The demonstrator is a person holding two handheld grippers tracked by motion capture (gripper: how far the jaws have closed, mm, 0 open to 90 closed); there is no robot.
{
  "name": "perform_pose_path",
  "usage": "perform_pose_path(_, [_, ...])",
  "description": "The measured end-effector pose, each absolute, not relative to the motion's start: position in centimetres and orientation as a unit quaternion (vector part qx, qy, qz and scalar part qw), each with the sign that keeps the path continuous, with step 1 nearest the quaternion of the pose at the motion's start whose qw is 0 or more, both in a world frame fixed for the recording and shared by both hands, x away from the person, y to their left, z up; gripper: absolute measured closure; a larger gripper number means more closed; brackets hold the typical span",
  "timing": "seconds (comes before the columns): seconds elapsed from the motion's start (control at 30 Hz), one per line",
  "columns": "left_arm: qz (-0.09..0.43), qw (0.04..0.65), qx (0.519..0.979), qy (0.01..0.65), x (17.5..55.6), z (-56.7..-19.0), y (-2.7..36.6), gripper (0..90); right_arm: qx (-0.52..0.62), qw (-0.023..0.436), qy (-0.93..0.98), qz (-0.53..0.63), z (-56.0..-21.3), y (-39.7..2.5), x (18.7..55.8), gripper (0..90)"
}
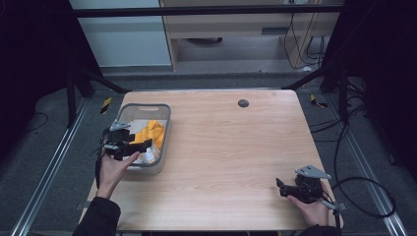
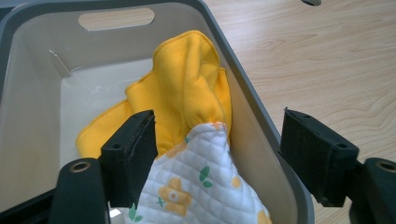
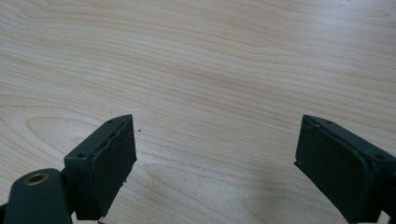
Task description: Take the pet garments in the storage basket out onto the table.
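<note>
A grey plastic basket (image 1: 162,129) (image 2: 261,112) stands at the table's left side. Inside it lie a yellow cloth (image 1: 152,132) (image 2: 187,93) and a white quilted cloth with yellow flowers (image 1: 147,156) (image 2: 201,182). My left gripper (image 1: 142,146) (image 2: 217,154) hangs open over the basket's near end; the quilted cloth rises between its jaws, which are spread wide, one inside the basket and one outside its right wall. My right gripper (image 1: 280,188) (image 3: 215,158) is open low over bare wood near the table's front right, holding nothing.
The wooden table (image 1: 231,147) has a dark round cap (image 1: 243,103) near its far edge. A black cable (image 1: 364,196) loops on the floor at the right. Metal frame legs (image 1: 74,98) stand around the table.
</note>
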State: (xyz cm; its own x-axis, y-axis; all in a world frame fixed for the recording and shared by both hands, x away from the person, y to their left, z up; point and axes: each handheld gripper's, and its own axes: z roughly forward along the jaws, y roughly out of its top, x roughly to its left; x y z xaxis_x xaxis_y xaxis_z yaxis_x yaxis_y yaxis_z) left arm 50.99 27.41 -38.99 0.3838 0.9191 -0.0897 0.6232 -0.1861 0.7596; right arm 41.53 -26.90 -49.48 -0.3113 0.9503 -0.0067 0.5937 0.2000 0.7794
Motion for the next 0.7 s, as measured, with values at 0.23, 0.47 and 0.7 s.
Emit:
perform_pose_path(0.23, [0.189, 0.351, 0.753, 0.523, 51.6, -39.2, 27.1, 31.8, 0.524, 0.262, 0.73, 0.351, -49.4, -27.0, 41.5, 12.7])
perform_pose_path(0.47, [0.187, 0.325, 0.765, 0.523, 52.3, -39.6, 26.4, 37.4, 0.526, 0.255, 0.73, 0.353, -49.5, -27.1, 41.4, 12.7])
perform_pose_path(0.7, [0.182, 0.31, 0.772, 0.525, 52.8, -39.8, 26.1, 41.5, 0.525, 0.254, 0.733, 0.35, -49.5, -27.0, 41.5, 12.7])
